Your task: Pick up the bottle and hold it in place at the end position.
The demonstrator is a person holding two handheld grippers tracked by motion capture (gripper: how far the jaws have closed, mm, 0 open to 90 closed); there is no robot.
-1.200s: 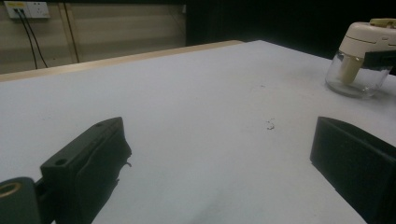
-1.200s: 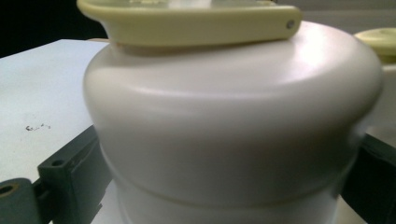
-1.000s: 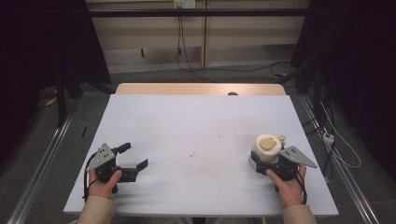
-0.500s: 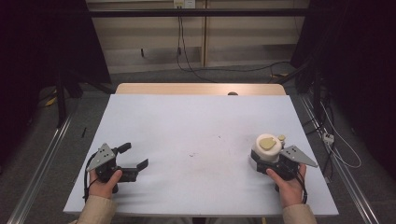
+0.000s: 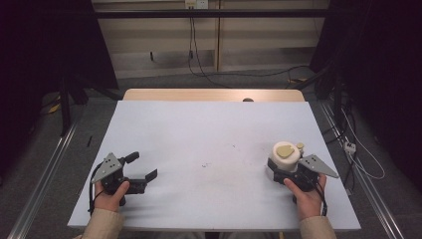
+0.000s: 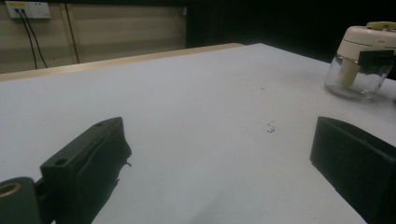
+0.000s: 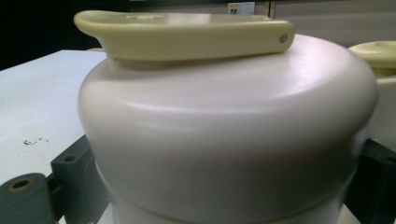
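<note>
right gripper [image 5: 275,172] apparently clamps the cream-lidded jar [image 5: 284,154]; left gripper [image 5: 142,172] gapes.

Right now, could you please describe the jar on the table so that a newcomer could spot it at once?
Look at the white table, then its near right part, where the right tongs close around a small jar. It has a cream domed lid with a flat yellowish handle on top and a clear glass base.

White table [image 5: 209,134]; floor cables [image 5: 234,74]
</note>
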